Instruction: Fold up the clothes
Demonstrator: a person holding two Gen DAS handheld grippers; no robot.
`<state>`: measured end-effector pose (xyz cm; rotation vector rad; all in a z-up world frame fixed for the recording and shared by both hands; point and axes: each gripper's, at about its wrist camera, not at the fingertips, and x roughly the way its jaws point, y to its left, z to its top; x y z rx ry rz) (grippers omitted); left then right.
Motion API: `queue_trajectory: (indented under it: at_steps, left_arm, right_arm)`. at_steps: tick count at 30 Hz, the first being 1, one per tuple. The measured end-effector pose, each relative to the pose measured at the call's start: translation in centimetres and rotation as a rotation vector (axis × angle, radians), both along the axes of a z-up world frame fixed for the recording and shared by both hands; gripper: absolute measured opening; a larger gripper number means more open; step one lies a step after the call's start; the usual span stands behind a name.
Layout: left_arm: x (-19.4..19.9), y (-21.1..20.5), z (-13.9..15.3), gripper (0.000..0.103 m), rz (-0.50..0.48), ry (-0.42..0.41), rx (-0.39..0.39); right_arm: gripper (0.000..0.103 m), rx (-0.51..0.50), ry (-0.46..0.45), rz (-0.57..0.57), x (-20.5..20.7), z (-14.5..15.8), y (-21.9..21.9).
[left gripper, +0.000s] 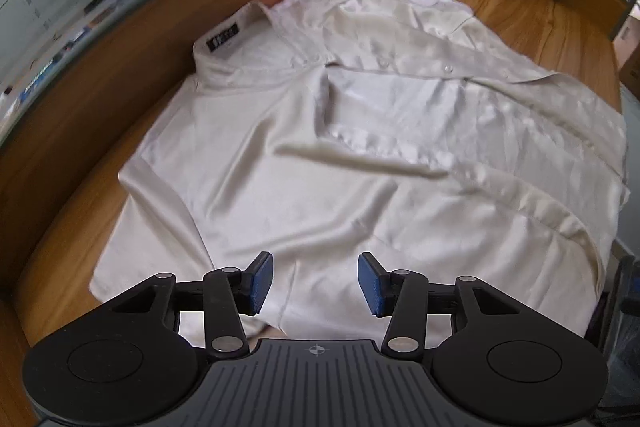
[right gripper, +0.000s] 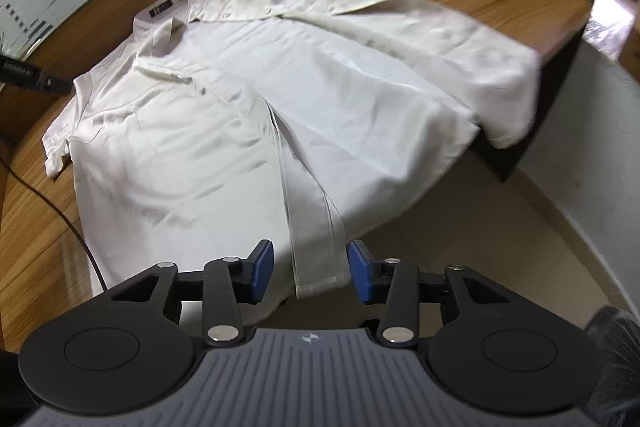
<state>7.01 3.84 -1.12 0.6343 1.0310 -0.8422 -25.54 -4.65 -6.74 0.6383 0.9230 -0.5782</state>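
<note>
A black label (left gripper: 223,38) sits inside the shirt (left gripper: 360,147) collar, but its print is too blurred to read.

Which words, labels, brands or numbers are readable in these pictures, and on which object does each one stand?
No text can be read.
Black neck label inside the collar of the cream shirt: light marks, too blurred to read.
Black device at the left edge of the right wrist view: faint lettering, too small to read.
Crosshair mark on the left gripper's body: a symbol, no words.

The left gripper (left gripper: 316,283) is pointing forward with its two blue-padded fingers (left gripper: 262,283) spread apart, gripping nothing. The right gripper (right gripper: 311,271) is hovering likewise, its fingers (right gripper: 362,271) standing apart and empty.
</note>
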Motion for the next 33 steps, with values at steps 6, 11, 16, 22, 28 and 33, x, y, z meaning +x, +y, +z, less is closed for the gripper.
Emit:
queue_trajectory:
  at_steps: [6,11,16,22,28,33]
  left_arm:
    - [-1.8,0.9,-1.0,0.053,0.089,0.003,0.058]
    - [-3.3,2.2,-1.2,0.054,0.148,-0.014,0.05]
    - [-6.1,4.1,-1.8,0.055,0.176,-0.01,0.015]
    - [-10.7,6.6,-2.7,0.056,0.171,0.01,-0.041]
    - [-13.8,8.8,-3.5,0.058,0.214,0.024,-0.046]
    - [-13.4,10.7,-3.7,0.058,0.363,0.034,-0.044]
  right_arm:
    - [0.048,0.002,0.048,0.122,3.7,-2.3,-2.8]
    - [0.005,0.046,0.054,0.199,4.4,-2.7,-4.6]
    - [0.007,0.076,0.113,0.246,2.6,-2.6,-5.0]
    - [0.031,-0.015,0.136,0.331,3.6,-0.1,-4.9]
    - [0.031,-0.113,0.097,0.457,10.1,3.8,-6.6]
    - [0.031,-0.104,0.075,0.582,17.9,5.0,-9.4]
